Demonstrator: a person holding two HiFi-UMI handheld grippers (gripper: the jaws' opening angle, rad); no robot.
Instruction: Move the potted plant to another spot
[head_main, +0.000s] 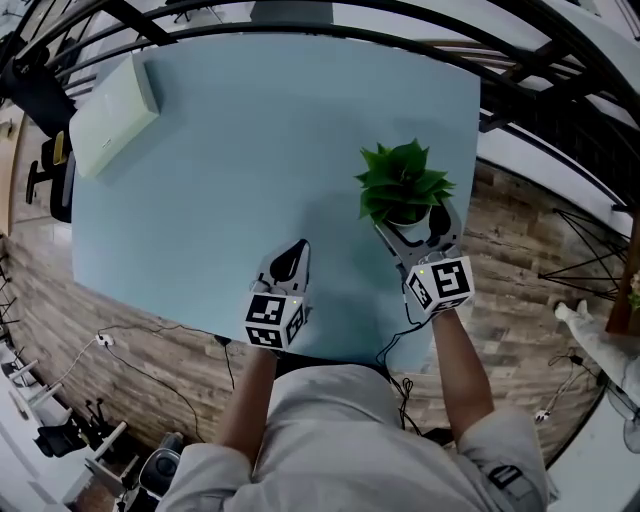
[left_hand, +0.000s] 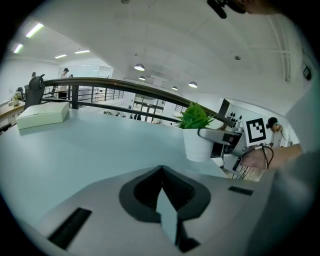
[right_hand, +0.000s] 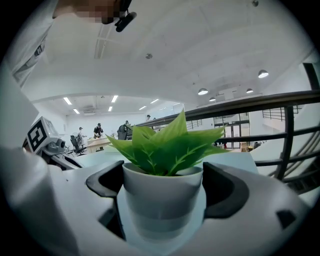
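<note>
Left gripper (left_hand: 162, 180): fingers were pressed together above the pale blue desk (left_hand: 100, 145). Potted plant (left_hand: 196, 142) stood upright at right, with the right gripper (left_hand: 222, 137) against its white pot.

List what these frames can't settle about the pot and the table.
- Potted plant base: blurred low in the right gripper view, between the right gripper jaws. In the head view it is hidden under the leaves and rim.
- Soil: leaves or rim cover it in every view.
- Box markings: too small in the head and left gripper views.
</note>
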